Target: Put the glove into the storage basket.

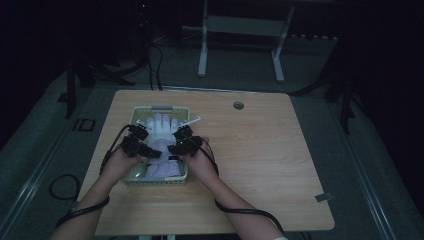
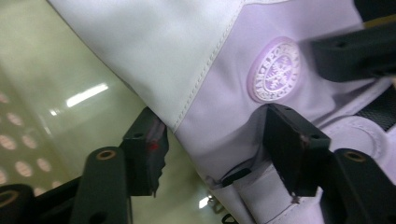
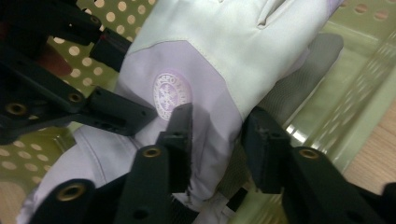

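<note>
A white and pale lilac glove [image 1: 161, 134] with a round snowflake badge [image 2: 275, 70] lies in a pale green perforated basket [image 1: 155, 108] on the left half of the table. My left gripper [image 1: 141, 134] is over the glove's left side. Its jaws [image 2: 224, 149] stand open, with the glove's seamed edge lying between them. My right gripper [image 1: 181, 136] is at the glove's right side. It is open as well [image 3: 219, 144], and the lilac cuff edge of the glove [image 3: 210, 74] passes between its jaws. The left gripper [image 3: 93, 109] also reaches in beside the badge [image 3: 170, 93].
More white fabric [image 1: 162, 171] fills the basket's near end, and thin white strips [image 1: 192, 120] stick out at the far end. The wooden table [image 1: 260, 160] has a cable hole [image 1: 238, 105] and a tape scrap [image 1: 324, 197]. A metal frame [image 1: 202, 55] stands behind.
</note>
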`<state>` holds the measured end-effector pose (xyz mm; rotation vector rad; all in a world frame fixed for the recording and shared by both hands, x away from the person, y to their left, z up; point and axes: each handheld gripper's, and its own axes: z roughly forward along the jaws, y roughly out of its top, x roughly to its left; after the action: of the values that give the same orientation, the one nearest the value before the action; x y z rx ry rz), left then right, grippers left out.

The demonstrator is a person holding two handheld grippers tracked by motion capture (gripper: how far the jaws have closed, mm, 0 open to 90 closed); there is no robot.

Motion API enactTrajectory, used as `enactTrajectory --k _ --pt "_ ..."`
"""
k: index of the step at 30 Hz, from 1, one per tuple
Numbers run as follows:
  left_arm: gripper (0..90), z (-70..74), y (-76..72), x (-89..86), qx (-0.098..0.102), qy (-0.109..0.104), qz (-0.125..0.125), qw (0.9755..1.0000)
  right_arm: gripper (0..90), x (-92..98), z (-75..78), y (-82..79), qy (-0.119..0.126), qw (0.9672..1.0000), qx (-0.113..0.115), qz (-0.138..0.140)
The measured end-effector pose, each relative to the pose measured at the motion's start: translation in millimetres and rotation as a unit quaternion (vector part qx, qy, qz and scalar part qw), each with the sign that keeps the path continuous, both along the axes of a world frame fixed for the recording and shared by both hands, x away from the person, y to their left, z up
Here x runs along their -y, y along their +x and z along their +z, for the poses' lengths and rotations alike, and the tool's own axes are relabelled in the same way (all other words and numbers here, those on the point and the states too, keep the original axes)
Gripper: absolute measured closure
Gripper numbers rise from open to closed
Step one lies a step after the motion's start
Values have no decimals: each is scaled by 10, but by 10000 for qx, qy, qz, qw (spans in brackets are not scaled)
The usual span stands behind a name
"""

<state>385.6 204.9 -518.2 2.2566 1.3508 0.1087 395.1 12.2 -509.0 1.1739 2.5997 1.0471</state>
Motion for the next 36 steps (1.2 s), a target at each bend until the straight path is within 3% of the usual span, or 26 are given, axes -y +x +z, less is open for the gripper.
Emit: enactTrajectory --k 2,7,10,11,14,15,18,20,24,29,36 --pt "390 -5 -1 30 35 122 46 9999 539 23 18 0 62 9999 103 -25" --pt "345 -1 -9 71 186 147 73 9997 366 90 138 20 425 9984 297 211" --pt "193 27 -40 39 510 130 96 9986 306 136 183 22 474 9979 272 344" --pt "131 42 -48 22 586 78 99 9982 299 153 192 21 559 9974 232 384" --pt "15 95 -87 -26 765 -343 93 9964 250 194 194 14 752 9958 196 487" --pt "15 130 -120 -37 928 -444 153 9946 232 203 194 10 767 9954 219 534" --pt "14 195 -200 -59 1230 -689 141 9899 155 246 189 -7 751 9937 563 613" --pt "15 224 -245 -70 1326 -838 159 9875 154 304 204 -4 870 9924 622 603" --pt "15 252 -329 -51 1389 -1179 232 9830 152 428 222 13 868 9926 667 519" --pt "15 297 -429 83 1540 -986 99 9831 151 564 203 35 808 9934 661 471" --pt "15 337 -499 260 1619 -1035 -51 9813 150 762 171 31 720 9941 680 438"
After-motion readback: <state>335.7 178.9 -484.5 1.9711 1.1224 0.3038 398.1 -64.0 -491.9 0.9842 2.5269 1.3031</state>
